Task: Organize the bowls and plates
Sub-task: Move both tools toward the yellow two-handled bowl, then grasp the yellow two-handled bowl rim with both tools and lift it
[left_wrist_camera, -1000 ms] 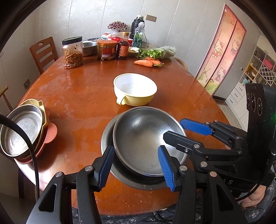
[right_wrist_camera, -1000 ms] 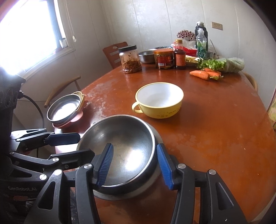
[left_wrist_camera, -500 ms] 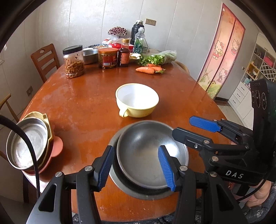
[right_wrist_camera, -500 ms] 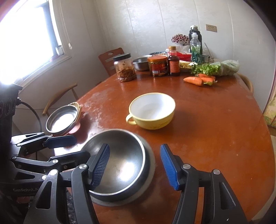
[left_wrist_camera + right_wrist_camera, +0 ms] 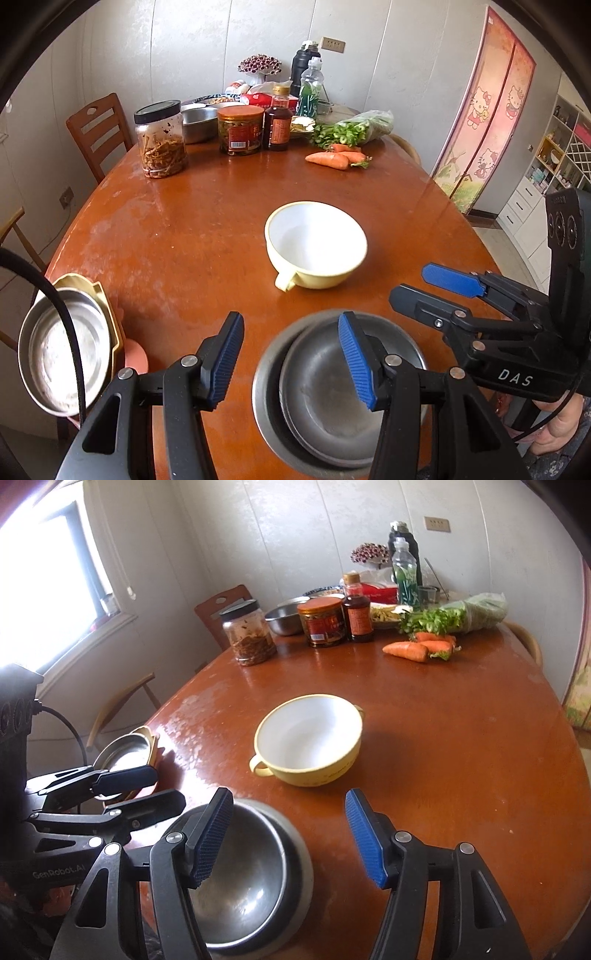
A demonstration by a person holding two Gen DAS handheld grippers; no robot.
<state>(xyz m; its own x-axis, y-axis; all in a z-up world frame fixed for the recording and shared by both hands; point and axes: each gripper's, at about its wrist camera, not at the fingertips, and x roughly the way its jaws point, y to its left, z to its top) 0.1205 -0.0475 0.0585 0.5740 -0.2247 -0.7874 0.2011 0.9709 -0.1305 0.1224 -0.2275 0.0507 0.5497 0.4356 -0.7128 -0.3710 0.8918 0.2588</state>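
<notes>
A steel bowl (image 5: pixel 321 391) (image 5: pixel 240 878) sits nested in a wider steel plate (image 5: pixel 264 398) (image 5: pixel 301 864) at the table's near edge. Beyond it stands a yellow two-handled bowl (image 5: pixel 316 243) (image 5: pixel 308 738), empty. At the left edge a steel dish (image 5: pixel 62 354) (image 5: pixel 123 751) rests in a gold tray on a pink plate. My left gripper (image 5: pixel 290 325) (image 5: pixel 168 786) hovers open above the plate's left rim, holding nothing. My right gripper (image 5: pixel 288 797) (image 5: pixel 408 280) hangs over the plate's right side. Its jaws are opening, with nothing between them.
Jars (image 5: pixel 162 140), a sauce bottle (image 5: pixel 279 122), carrots (image 5: pixel 332 158), greens and a steel basin crowd the far end of the brown table (image 5: pixel 192 221). Wooden chairs (image 5: pixel 98 129) stand at the left. A hand (image 5: pixel 561 428) shows at lower right.
Both grippers have drawn back and risen from the steel bowl, which stays in the plate. The right jaws have widened. The left gripper has shifted to the left.
</notes>
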